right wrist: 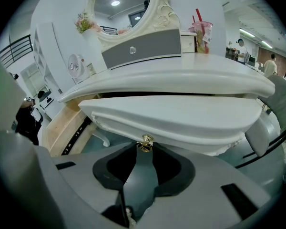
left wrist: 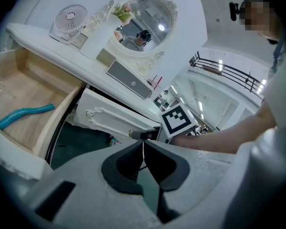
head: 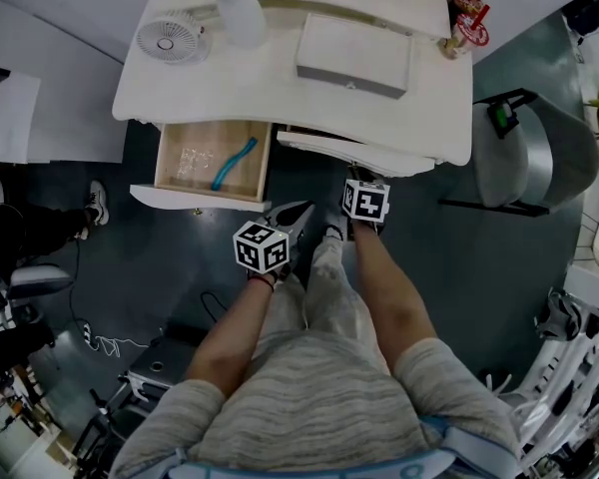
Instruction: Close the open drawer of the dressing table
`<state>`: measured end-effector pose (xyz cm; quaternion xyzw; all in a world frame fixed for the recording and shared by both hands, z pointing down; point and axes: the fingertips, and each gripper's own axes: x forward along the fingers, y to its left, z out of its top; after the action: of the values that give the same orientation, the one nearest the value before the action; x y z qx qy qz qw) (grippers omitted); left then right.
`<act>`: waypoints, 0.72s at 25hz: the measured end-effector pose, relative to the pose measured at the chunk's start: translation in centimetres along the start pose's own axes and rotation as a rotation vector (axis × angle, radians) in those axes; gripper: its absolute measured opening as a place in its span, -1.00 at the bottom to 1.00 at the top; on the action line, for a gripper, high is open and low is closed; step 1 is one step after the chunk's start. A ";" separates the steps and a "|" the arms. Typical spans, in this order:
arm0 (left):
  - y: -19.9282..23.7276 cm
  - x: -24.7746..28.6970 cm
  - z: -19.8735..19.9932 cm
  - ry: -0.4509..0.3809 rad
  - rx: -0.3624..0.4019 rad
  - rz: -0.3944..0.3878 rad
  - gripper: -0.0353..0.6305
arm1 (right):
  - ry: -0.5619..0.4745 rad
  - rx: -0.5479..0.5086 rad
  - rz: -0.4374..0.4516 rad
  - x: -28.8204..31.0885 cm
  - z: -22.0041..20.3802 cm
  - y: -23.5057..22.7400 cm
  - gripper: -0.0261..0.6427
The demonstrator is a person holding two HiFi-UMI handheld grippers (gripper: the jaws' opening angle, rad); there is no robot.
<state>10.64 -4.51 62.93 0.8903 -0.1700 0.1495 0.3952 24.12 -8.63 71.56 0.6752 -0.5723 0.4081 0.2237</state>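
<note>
Two drawers hang open under the worktop point(head: 280, 93): the side drawer point(head: 195, 199) gaping at upper left, the centre drawer point(head: 351, 154) barely ajar. The right gripper point(right wrist: 145, 147) pinches its gold knob point(right wrist: 145, 140), presumably to steer it home; the left gripper point(left wrist: 143, 147) hangs shut, empty.

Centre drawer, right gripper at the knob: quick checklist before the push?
1. Right gripper on the gold knob: ok, the knob sits between its tips.
2. Centre drawer shut: not ok, its front stands out from under the tabletop.
3. Left drawer shut: not ok, pulled far out, with a teal object inside.
4. Left gripper out of the way: ok, shut, empty, touching neither drawer.
5. Nothing jamming the centre drawer: cannot tell, inside hidden.
</note>
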 end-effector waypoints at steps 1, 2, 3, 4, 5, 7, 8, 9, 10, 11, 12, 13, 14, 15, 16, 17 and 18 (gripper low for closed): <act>0.0 0.0 0.0 -0.001 -0.001 0.001 -0.84 | -0.001 -0.001 0.000 0.1 0.1 0.0 -0.61; 0.0 0.0 0.0 -0.002 -0.003 0.002 -0.84 | -0.002 -0.002 -0.001 0.1 0.3 -0.1 -0.61; 0.1 0.0 0.0 -0.002 -0.004 0.003 -0.84 | -0.004 -0.001 -0.001 0.2 0.4 -0.1 -0.61; 0.1 0.0 0.0 -0.002 -0.005 0.005 -0.84 | -0.007 -0.001 0.000 0.3 0.5 -0.2 -0.61; 0.2 0.0 0.0 -0.002 -0.006 0.006 -0.84 | -0.010 -0.001 0.000 0.4 0.7 -0.2 -0.61; 0.2 0.0 -0.1 -0.002 -0.009 0.007 -0.84 | -0.013 -0.002 0.001 0.5 0.9 -0.3 -0.61; 0.3 0.0 -0.1 -0.002 -0.011 0.008 -0.84 | -0.013 -0.003 0.001 0.6 1.1 -0.4 -0.61; 0.3 0.0 -0.1 -0.003 -0.012 0.010 -0.84 | -0.015 -0.004 0.000 0.7 1.2 -0.4 -0.61; 0.4 0.0 -0.1 -0.003 -0.013 0.011 -0.84 | -0.018 -0.003 -0.001 0.9 1.4 -0.5 -0.61; 0.4 0.0 -0.2 -0.004 -0.014 0.013 -0.84 | -0.021 -0.002 -0.002 1.0 1.6 -0.5 -0.61; 0.5 0.0 -0.2 -0.004 -0.015 0.013 -0.84 | -0.024 0.000 -0.003 1.1 1.7 -0.6 -0.61; 0.5 0.0 -0.2 -0.005 -0.016 0.014 -0.84 | -0.026 0.001 -0.004 1.2 1.9 -0.7 -0.61; 0.6 0.0 -0.1 -0.006 -0.017 0.015 -0.84 | -0.028 0.002 -0.005 1.2 2.0 -0.7 -0.61; 0.6 0.0 -0.1 -0.006 -0.017 0.017 -0.84 | -0.031 0.004 -0.006 1.3 2.1 -0.8 -0.61; 0.7 0.0 -0.1 -0.007 -0.017 0.019 -0.84 | -0.033 0.005 -0.006 1.4 2.3 -0.8 -0.61; 0.8 -0.1 0.0 -0.007 -0.018 0.021 -0.84 | -0.036 0.007 -0.006 1.5 2.4 -0.8 -0.61; 0.8 -0.2 0.0 -0.007 -0.019 0.023 -0.84 | -0.038 0.009 -0.006 1.6 2.6 -0.8 -0.61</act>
<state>10.16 -5.01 63.41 0.8851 -0.1828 0.1494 0.4011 25.65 -11.35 71.50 0.6855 -0.5724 0.3972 0.2112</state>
